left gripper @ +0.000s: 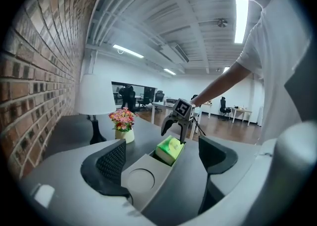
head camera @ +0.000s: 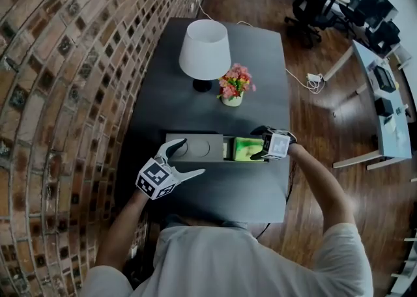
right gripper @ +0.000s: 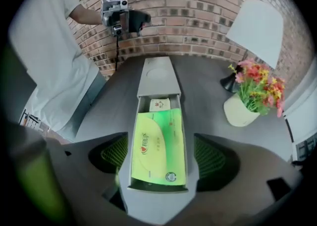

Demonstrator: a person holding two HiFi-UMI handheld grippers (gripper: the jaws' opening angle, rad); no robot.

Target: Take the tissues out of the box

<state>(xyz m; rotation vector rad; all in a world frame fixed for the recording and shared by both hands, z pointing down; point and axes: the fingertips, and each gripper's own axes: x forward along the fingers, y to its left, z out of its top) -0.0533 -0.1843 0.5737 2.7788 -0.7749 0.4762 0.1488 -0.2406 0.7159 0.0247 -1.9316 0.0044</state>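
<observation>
The long grey box with a sliding lid (head camera: 195,148) lies across the near part of the dark tabletop (head camera: 221,191), its right half uncovered. There a flat bright-green tissue pack (right gripper: 158,145) fills the tray, with a small white packet (right gripper: 159,104) just left of it. The right gripper (head camera: 259,144) straddles the open end and the left gripper (head camera: 187,159) is at the lidded end; both are released. Best to steady the lidded end and pinch the pack itself, inside the walls.
</observation>
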